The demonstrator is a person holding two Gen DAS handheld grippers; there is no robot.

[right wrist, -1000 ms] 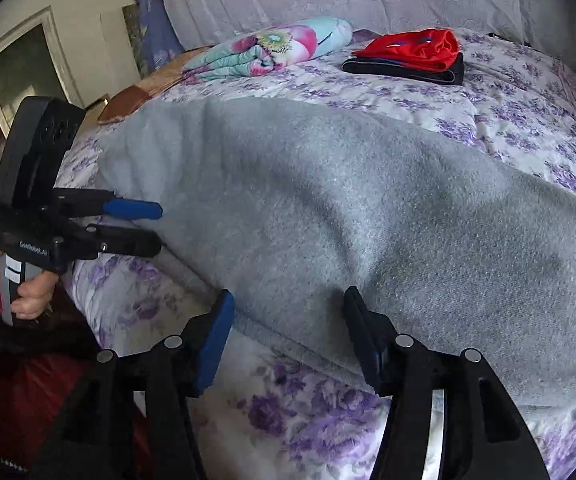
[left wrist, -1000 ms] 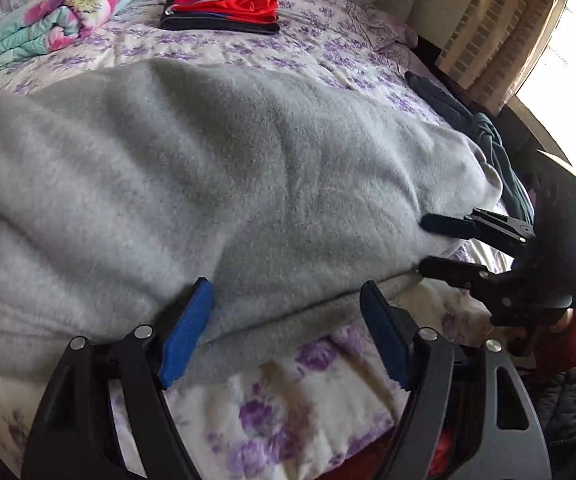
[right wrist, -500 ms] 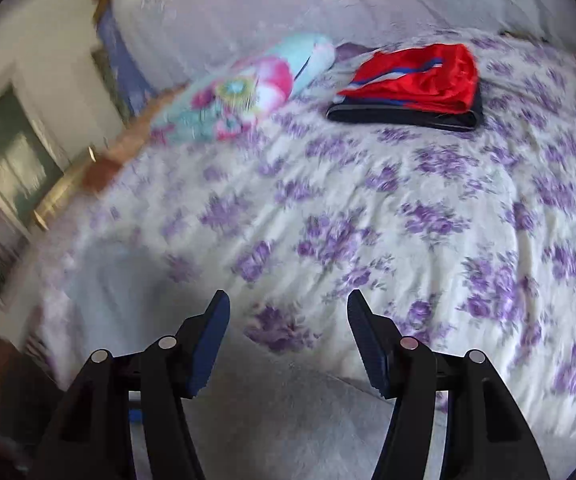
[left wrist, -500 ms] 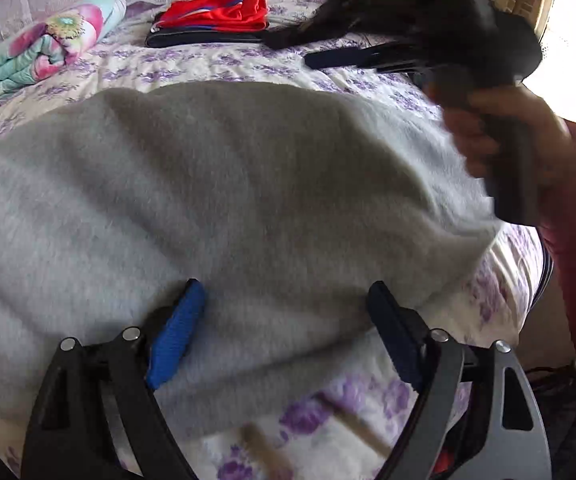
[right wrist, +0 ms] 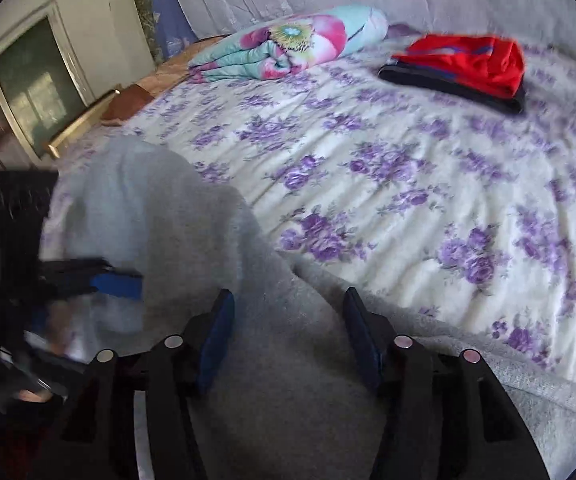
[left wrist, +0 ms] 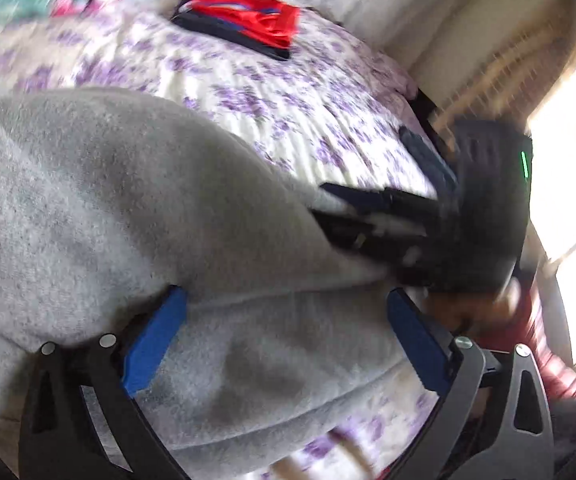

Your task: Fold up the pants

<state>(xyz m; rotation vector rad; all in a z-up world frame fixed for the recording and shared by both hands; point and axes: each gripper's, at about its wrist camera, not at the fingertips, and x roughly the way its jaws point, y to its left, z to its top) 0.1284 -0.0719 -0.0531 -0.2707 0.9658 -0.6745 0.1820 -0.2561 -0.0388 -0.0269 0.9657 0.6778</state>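
- Change since a second ago: the grey pants (left wrist: 136, 208), then spread wide across the bed (right wrist: 427, 184), are now doubled over toward the left side, and the floral sheet on the right is laid bare; the right gripper (right wrist: 288, 332), then at the near hem on the right, is now seen over the folded stack beside the left gripper (left wrist: 284, 336).
- Near, left wrist view: the left gripper's jaws have just been opening and are held at their widest; the doubled hem lies between the blue pads but is not pressed by them.
- Near, right wrist view: the right gripper's fingers are set at a middling width over the grey cloth; a fold rises between them, and whether it is pinched cannot be told.
- Middle: the pants lie at the near left edge of the bed, the upper layer humped rather than flat, its far edge rounded.
- Far: a red and black folded pile (right wrist: 463, 66) and a rolled floral quilt (right wrist: 288, 46) are seen near the headboard, well apart from the pants.
- Risk, judged: with the left side let go, the humped upper layer may slide back or off the bed's edge if the right gripper is drawn away quickly.
- Risk, judged: the two grippers are close together, so a sideways sweep may knock one against the other or drag the hem out of line.
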